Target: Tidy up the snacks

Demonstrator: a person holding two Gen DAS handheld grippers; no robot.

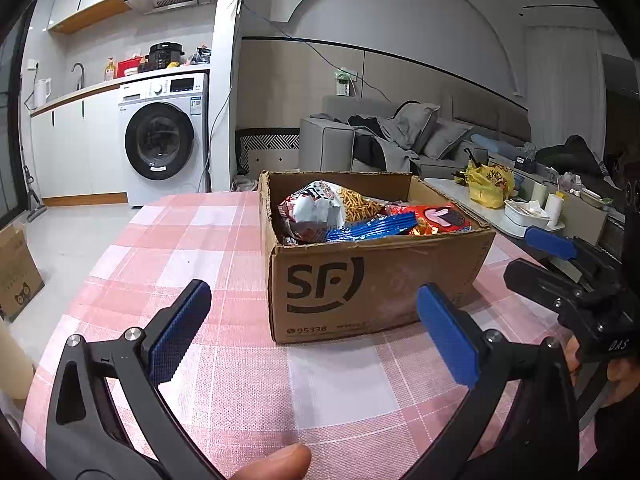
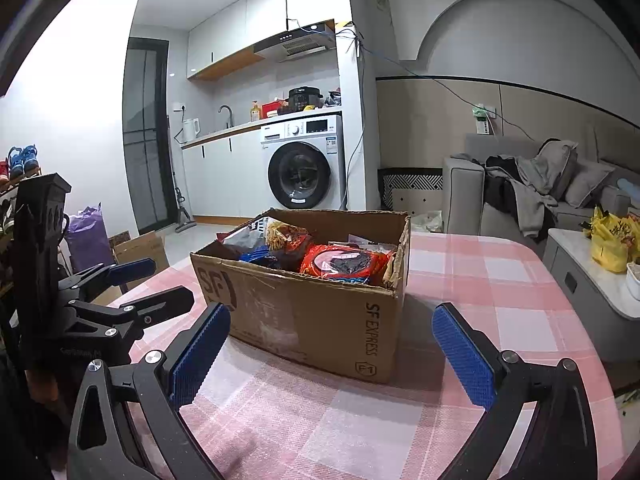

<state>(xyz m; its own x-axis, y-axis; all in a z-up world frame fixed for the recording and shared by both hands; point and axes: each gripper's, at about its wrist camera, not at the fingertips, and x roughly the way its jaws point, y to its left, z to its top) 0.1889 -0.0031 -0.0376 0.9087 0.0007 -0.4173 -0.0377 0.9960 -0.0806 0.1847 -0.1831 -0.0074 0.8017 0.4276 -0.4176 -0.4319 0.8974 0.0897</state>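
A brown cardboard box [image 1: 380, 280] marked SF stands on the pink checked tablecloth [image 1: 224, 380], holding several snack packets [image 1: 360, 212]: a red round-biscuit pack [image 2: 346, 264], a blue pack and a stick-snack bag. My left gripper [image 1: 316, 328] is open just in front of the box, nothing between its blue pads. My right gripper [image 2: 332, 354] is open too, close to the box's near corner [image 2: 320, 320]. In the left wrist view the right gripper [image 1: 536, 256] shows at the right edge; in the right wrist view the left gripper [image 2: 164, 284] shows at the left.
A thumb [image 1: 276, 462] shows at the bottom of the left wrist view. A washing machine [image 1: 164, 140], a grey sofa [image 1: 380, 140] and a low table with a yellow bag [image 1: 490, 184] lie beyond. Another cardboard box [image 1: 18, 268] stands on the floor at left.
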